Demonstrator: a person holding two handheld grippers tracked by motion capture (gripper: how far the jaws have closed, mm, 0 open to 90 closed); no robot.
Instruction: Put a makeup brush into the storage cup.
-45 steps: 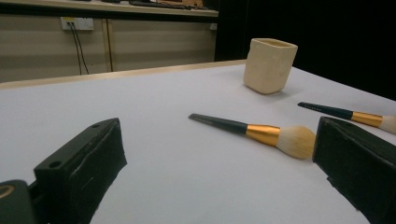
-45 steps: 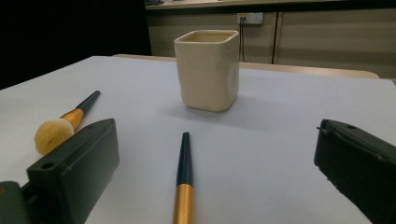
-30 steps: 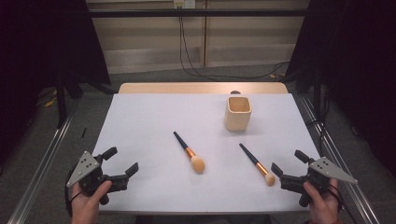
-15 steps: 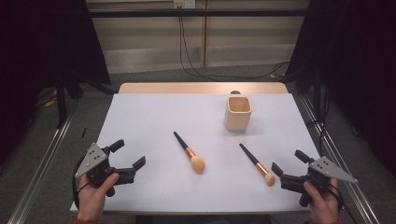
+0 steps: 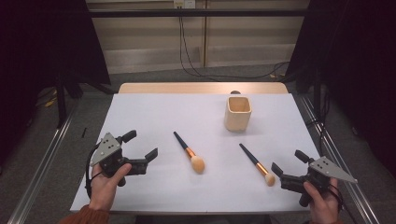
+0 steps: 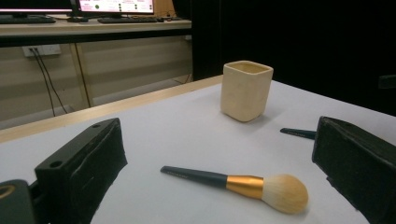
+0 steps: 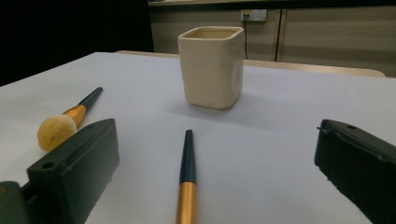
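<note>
Two make-up brushes with dark handles and gold ferrules lie on the white table. The larger brush (image 5: 187, 151) (image 6: 233, 182) (image 7: 65, 123) is mid-table, and the slimmer brush (image 5: 256, 163) (image 7: 187, 172) lies to its right. A cream square cup (image 5: 238, 113) (image 6: 246, 89) (image 7: 212, 65) stands upright behind them. My left gripper (image 5: 142, 144) (image 6: 217, 144) is open and empty, a short way left of the larger brush. At the front right, my right gripper (image 5: 287, 161) (image 7: 215, 144) is open, just short of the slimmer brush's bristle end.
The white table sheet (image 5: 154, 112) ends at a wooden strip (image 5: 201, 87) at the back. Metal rails (image 5: 42, 163) run along both sides. Cables (image 5: 187, 51) hang behind the table against a pale wall.
My left gripper has moved right and forward over the table, closer to the larger brush. The right gripper, the brushes and the cup have stayed put.
</note>
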